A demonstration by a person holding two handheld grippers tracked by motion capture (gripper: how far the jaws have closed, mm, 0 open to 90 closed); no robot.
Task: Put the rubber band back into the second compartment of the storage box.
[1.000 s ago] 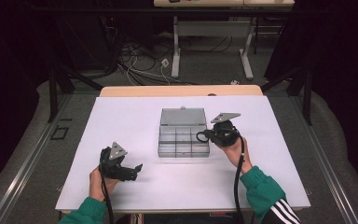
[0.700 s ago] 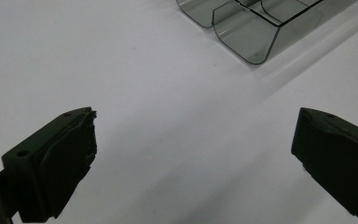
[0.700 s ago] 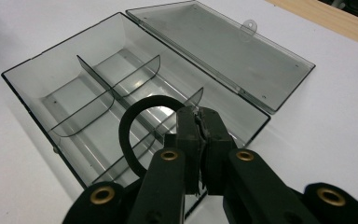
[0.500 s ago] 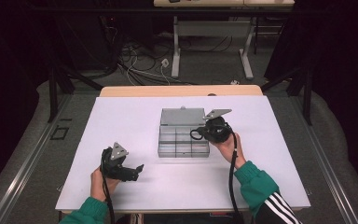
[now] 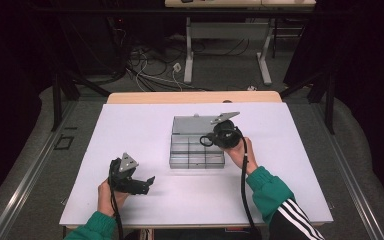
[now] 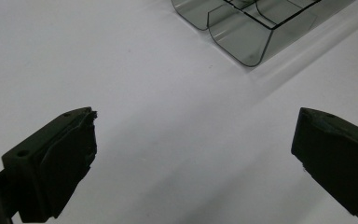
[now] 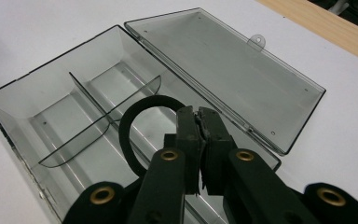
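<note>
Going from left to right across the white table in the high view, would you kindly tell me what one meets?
The left gripper, open and held low over the table → the smoky transparent plastic compartment box with its lid open → the right gripper, shut on a black rubber band over the box's right side.

Left gripper (image 6: 193,154) gapes wide; right gripper (image 7: 199,122) seems clamped, raised forward.
</note>
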